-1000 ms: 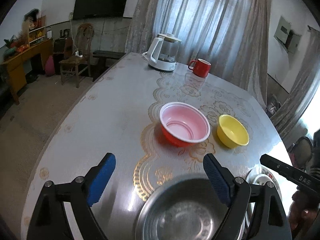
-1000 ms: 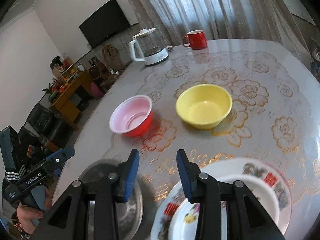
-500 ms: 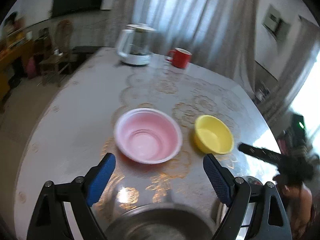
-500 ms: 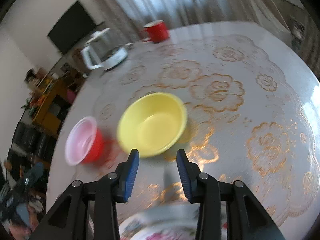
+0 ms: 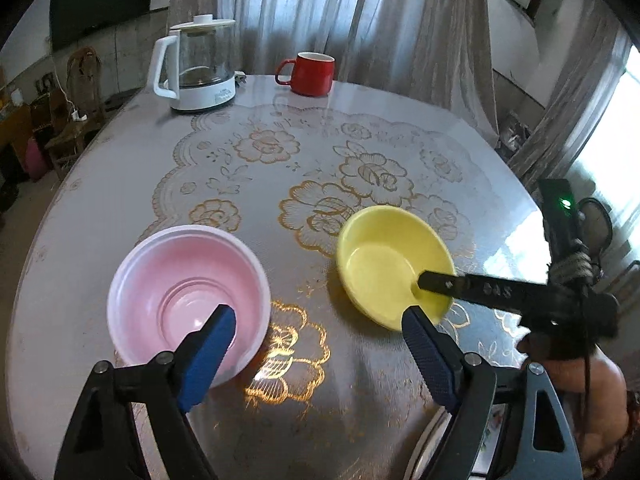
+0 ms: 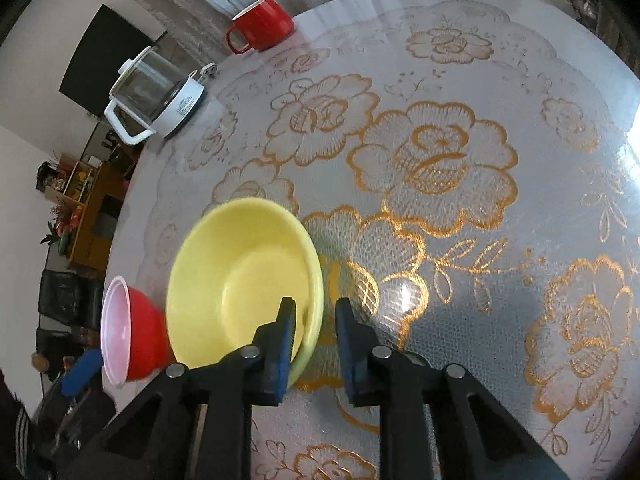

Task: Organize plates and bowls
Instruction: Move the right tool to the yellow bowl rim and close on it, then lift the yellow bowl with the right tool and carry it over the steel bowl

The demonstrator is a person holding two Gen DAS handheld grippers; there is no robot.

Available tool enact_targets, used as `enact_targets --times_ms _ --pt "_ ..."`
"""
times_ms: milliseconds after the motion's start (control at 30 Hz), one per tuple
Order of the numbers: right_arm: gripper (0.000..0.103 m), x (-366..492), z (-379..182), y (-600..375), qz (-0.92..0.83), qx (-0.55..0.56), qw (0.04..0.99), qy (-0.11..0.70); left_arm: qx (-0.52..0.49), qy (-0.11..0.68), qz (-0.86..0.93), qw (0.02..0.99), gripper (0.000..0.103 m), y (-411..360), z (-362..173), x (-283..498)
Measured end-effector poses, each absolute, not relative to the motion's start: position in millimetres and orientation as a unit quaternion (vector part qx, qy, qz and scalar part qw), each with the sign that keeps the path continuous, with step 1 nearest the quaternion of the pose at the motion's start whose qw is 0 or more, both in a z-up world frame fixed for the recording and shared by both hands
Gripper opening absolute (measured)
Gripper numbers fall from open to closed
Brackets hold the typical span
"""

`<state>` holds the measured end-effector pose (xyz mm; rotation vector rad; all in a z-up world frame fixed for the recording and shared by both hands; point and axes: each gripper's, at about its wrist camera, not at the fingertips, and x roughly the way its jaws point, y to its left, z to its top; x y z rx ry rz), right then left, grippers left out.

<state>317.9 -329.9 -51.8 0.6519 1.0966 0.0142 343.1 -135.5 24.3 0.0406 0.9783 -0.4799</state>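
Glass kettle (image 5: 198, 68) and red mug (image 5: 310, 73) near the table's (image 5: 120, 168) far edge.

Bright daylight through the curtains (image 5: 304, 8) and from a blown-out window (image 5: 612, 152) at far right. Hard white glare across the glossy table (image 5: 120, 184) near that window, plus gold glints on the floral pattern (strongest just ahead of the left gripper (image 5: 316, 344)). Soft shadow under the yellow bowl (image 6: 244, 280), its rim slightly smeared by motion blur. Heavy fisheye bending toward the edges, black vignette in every corner. Dim, murky room behind the kettle (image 6: 154, 94); near gripper arms soft, out of focus.
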Motion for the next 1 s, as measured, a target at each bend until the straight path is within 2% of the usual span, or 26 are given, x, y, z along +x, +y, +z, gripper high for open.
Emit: enact_targets --times_ms 133,400,533,600,733,1000 --pt "0.017 302 -54 -331 0.009 0.297 0.804 0.515 0.028 0.477 -0.23 0.848 0.067 -149 13 348" --pt "0.014 293 -53 -337 0.014 0.287 0.81 0.512 0.029 0.489 -0.239 0.839 0.064 -179 -1 359" --pt "0.013 289 -53 -335 0.014 0.276 0.815 0.51 0.025 0.499 -0.237 0.833 0.043 -187 -8 364" --pt "0.013 289 -54 -334 0.015 0.275 0.815 0.51 0.032 0.501 -0.235 0.832 0.036 -190 -13 365" --pt "0.013 287 -52 -333 0.022 0.28 0.814 0.508 0.036 0.505 -0.248 0.826 0.016 -194 -17 360" --pt "0.012 278 -44 -329 0.021 0.28 0.821 0.497 0.038 0.496 -0.262 0.827 0.015 -190 -9 345"
